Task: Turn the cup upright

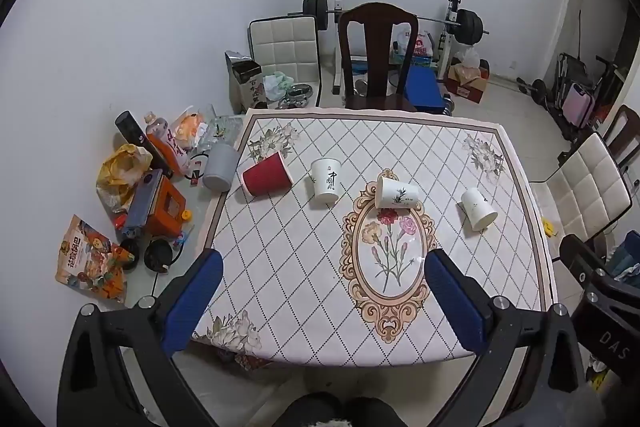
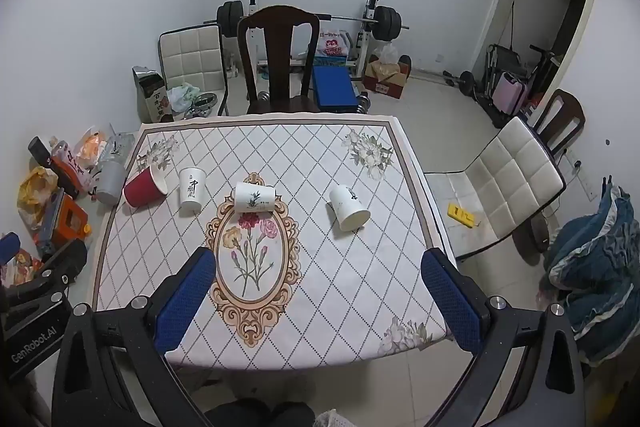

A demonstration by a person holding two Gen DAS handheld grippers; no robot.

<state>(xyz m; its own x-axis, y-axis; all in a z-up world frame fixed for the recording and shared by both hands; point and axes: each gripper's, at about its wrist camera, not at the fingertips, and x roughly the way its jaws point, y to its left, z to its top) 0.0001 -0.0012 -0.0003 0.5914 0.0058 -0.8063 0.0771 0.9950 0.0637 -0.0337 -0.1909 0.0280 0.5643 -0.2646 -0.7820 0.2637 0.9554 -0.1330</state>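
Several paper cups sit in a row across the far half of the table (image 1: 280,267). A red cup (image 1: 266,174) (image 2: 145,186) lies on its side at the left. A white cup with black calligraphy (image 1: 327,180) (image 2: 190,190) stands beside it. A white cup with a bamboo print (image 1: 396,192) (image 2: 254,197) lies on its side at the centre. A plain white cup (image 1: 478,209) (image 2: 349,208) lies on its side at the right. My left gripper (image 1: 326,305) and right gripper (image 2: 318,301) are open and empty above the table's near edge, well short of the cups.
A dark wooden chair (image 1: 378,59) stands at the table's far side, a white padded chair (image 2: 508,183) at its right. Bottles, bags and boxes (image 1: 148,183) clutter the floor at the left. A barbell rack (image 2: 312,23) stands by the back wall.
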